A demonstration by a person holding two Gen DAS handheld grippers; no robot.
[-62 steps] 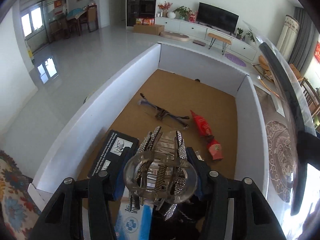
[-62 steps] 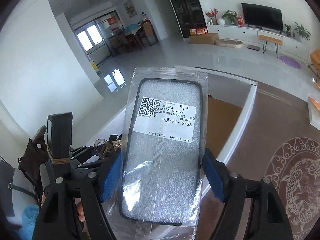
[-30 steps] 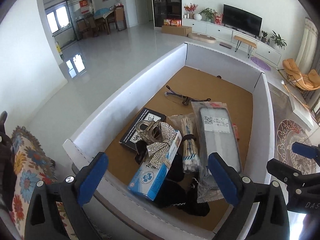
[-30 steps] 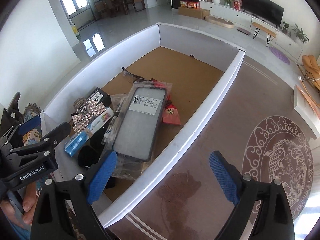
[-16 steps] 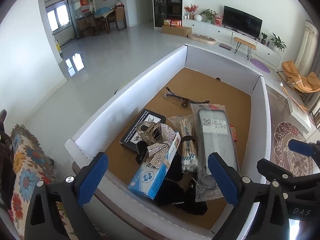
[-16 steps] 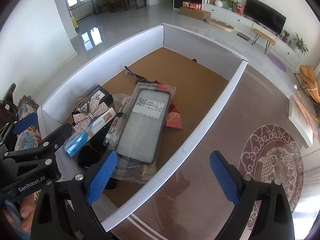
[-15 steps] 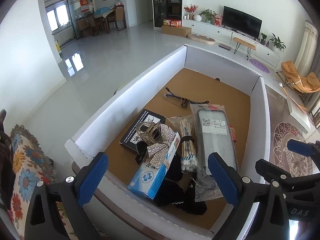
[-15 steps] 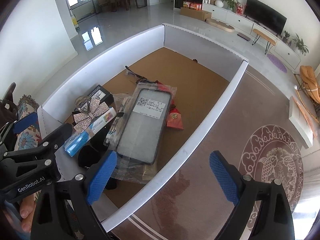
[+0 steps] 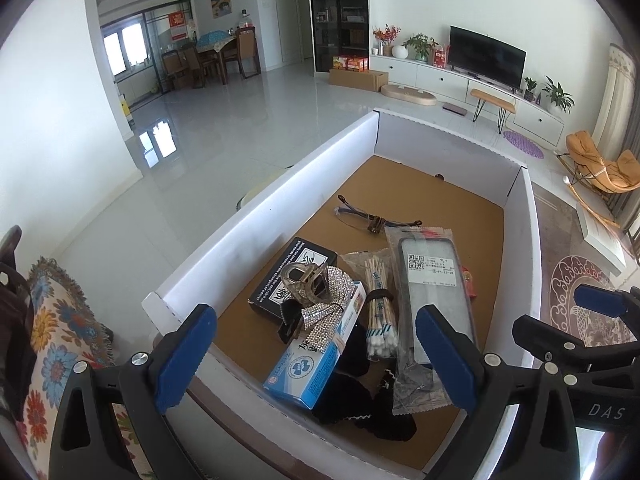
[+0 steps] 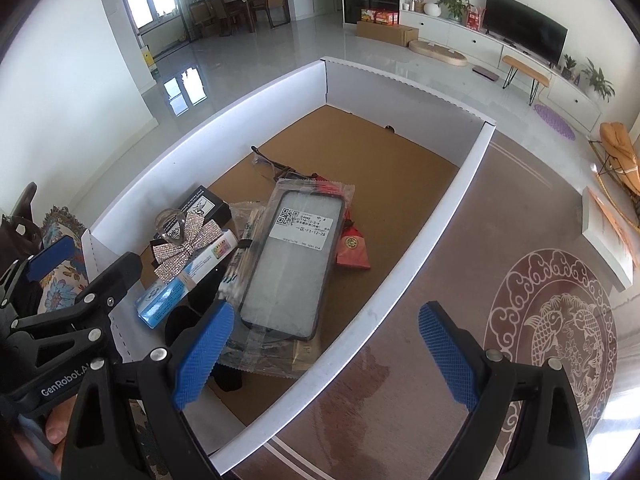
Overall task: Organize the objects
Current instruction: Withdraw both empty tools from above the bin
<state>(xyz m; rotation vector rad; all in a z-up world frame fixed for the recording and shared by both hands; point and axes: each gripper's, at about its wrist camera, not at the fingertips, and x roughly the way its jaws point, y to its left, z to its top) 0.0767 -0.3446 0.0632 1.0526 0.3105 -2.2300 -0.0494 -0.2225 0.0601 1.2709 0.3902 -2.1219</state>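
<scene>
A white-walled cardboard box [image 9: 280,192] holds the objects; it also shows in the right wrist view [image 10: 440,216]. At its near end lie a bagged phone case [image 9: 430,288] [image 10: 296,264], a rhinestone bow hair clip [image 9: 320,300] [image 10: 184,244] on a blue-white box [image 9: 316,364] [image 10: 184,280], a bag of cotton swabs [image 9: 380,308], a black box [image 9: 292,276] and black cloth [image 9: 360,404]. Glasses [image 9: 372,220] and a red packet [image 10: 352,248] lie further in. My left gripper [image 9: 316,356] and right gripper [image 10: 324,348] are both open and empty, held above the near end.
A floral cushion [image 9: 52,344] lies to the left of the box. A brown table surface with a round fish emblem [image 10: 552,336] lies to the right. The far half of the box floor [image 10: 380,160] is bare cardboard. A living room lies behind.
Two seconds ago the left gripper held the hair clip and the right held the phone case; both now lie in the box and the grippers have opened and drawn back. Little movement in the last half second.
</scene>
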